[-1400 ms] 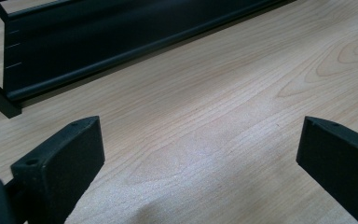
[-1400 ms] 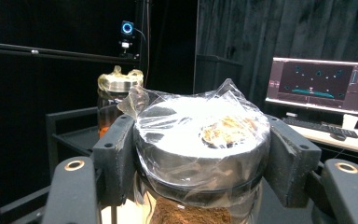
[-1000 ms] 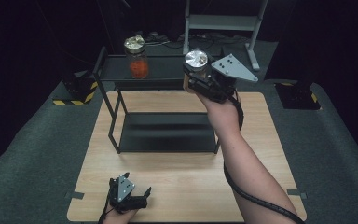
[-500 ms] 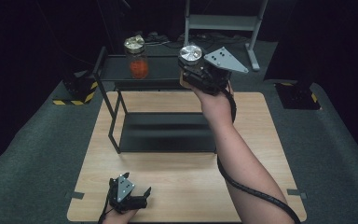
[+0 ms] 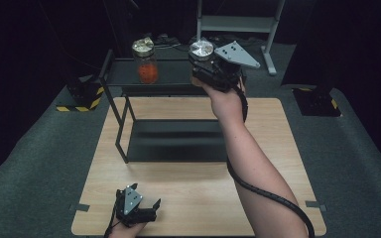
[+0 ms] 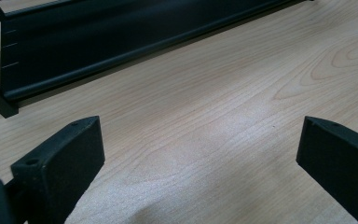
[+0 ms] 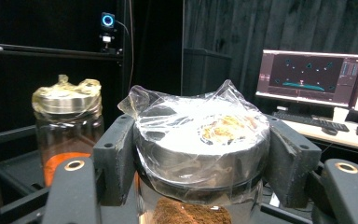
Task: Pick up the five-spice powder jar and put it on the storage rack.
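My right gripper [image 5: 201, 63] is shut on a glass jar [image 5: 202, 50] with a silver lid under crinkled plastic wrap. It holds the jar upright above the right part of the black rack's top shelf [image 5: 173, 75]. In the right gripper view the jaws clamp the jar [image 7: 200, 140] just under its lid, and brown powder shows inside. A second jar [image 5: 146, 62] with orange contents stands on the shelf's left part, also seen as the orange jar [image 7: 67, 126] beside the held one. My left gripper [image 5: 148, 210] rests open on the table's front edge, nothing between its jaws [image 6: 200, 144].
The black two-level rack has a low shelf [image 5: 173, 141] on the wooden table [image 5: 278, 148]. Dark carpet surrounds the table. A metal stand [image 5: 238, 22] is behind the rack. Monitors [image 7: 307, 74] glow far off in the right gripper view.
My right gripper has carried its jar to the left and slightly farther back, nearer the orange jar. The left gripper has stayed still.
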### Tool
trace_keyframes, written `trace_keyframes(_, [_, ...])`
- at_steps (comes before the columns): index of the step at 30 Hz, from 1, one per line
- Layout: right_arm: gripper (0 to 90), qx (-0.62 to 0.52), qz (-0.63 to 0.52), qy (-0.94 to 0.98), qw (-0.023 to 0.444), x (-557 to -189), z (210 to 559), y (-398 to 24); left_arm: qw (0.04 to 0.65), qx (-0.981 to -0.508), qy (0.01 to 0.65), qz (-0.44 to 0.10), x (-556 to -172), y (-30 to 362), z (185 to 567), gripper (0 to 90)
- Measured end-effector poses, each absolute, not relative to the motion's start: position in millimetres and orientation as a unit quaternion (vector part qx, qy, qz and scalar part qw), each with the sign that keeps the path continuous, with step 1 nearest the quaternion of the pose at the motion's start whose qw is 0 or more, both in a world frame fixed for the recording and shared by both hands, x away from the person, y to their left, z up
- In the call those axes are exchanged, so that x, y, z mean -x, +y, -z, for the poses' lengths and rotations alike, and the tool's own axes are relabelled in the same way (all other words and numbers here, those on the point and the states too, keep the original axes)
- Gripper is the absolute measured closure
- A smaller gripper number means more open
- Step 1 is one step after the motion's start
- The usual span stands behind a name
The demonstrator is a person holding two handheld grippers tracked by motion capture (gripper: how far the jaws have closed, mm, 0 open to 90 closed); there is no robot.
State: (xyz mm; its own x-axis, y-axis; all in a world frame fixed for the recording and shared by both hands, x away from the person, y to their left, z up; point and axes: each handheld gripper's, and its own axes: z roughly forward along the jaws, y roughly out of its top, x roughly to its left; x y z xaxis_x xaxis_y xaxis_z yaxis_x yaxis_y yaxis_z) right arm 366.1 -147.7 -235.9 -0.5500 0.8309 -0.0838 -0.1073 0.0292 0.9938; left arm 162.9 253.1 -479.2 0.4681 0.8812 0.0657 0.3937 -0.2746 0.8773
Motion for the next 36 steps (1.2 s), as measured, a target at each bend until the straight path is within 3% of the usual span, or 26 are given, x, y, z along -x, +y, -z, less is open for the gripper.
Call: trace_keyframes(36, [34.0, -0.316, -0.634, 0.609, 0.357, -400.0, 245.6, -143.2, 0.431, -0.741, 0.430, -0.282, -163.2, 256.9, 479.9, 1.1])
